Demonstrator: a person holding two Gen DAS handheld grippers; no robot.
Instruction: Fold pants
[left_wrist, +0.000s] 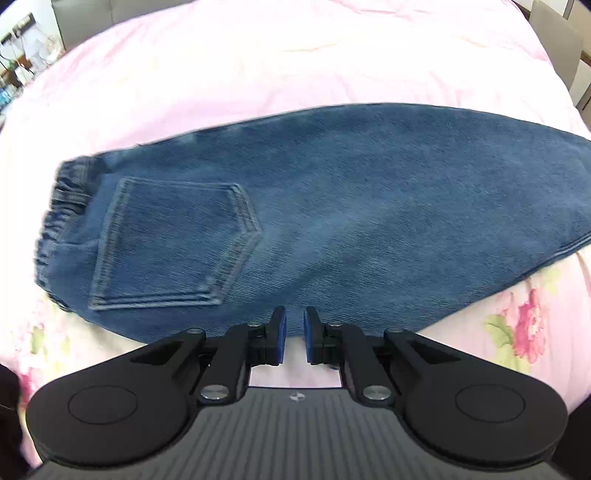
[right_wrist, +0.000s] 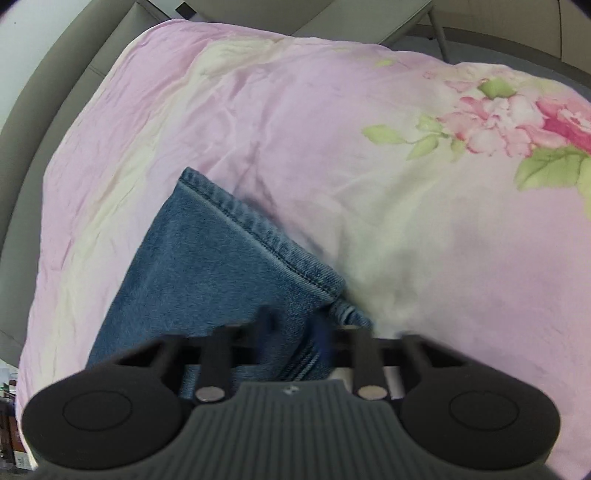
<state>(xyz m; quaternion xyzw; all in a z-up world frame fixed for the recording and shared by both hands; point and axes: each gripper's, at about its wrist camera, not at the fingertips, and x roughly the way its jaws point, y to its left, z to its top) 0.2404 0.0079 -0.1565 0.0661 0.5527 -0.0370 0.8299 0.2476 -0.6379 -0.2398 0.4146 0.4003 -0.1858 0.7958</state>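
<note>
Blue denim pants (left_wrist: 332, 206) lie flat across a pink floral bedspread (left_wrist: 258, 66), folded lengthwise, with the elastic waistband (left_wrist: 66, 206) at the left and a back pocket (left_wrist: 173, 243) facing up. My left gripper (left_wrist: 293, 332) hovers at the pants' near edge, jaws slightly apart with nothing between them. In the right wrist view the hem end of the leg (right_wrist: 236, 258) lies on the bedspread (right_wrist: 332, 147). My right gripper (right_wrist: 295, 332) is blurred and closes around the hem corner; denim fills the gap between its fingers.
The bed's grey padded frame (right_wrist: 55, 92) curves along the left and top of the right wrist view. Cluttered shelves (left_wrist: 18, 55) stand beyond the bed at the far left, and a chair (left_wrist: 557, 44) at the far right.
</note>
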